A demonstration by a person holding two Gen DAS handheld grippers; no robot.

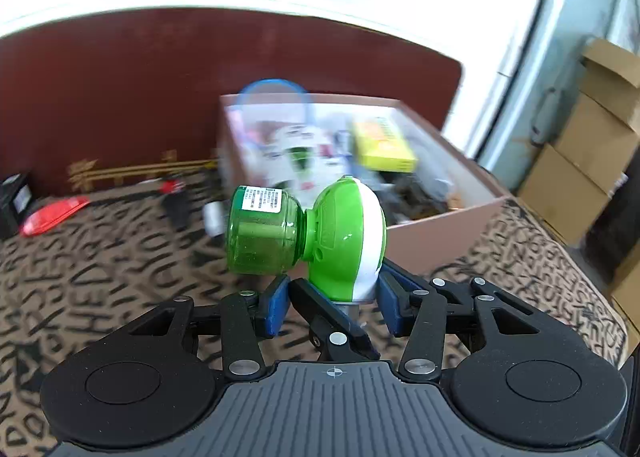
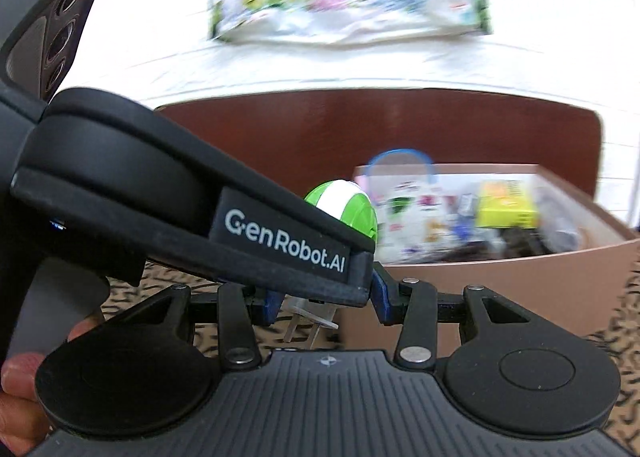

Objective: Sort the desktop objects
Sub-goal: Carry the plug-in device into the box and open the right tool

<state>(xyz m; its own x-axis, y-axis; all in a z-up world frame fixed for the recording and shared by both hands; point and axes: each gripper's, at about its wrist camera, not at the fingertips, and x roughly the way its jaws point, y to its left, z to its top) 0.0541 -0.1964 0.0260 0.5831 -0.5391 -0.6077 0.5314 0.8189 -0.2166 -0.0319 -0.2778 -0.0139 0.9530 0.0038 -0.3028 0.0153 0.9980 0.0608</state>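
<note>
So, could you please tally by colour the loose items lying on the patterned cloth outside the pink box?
Red: 2, flat red plastic packet and small red-tipped tool
Black: 1, black box
Total: 3

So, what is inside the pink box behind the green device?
The pink box holds a yellow packet, a blue-handled clear bag and blurred small items. The green device covers its near corner.
</note>
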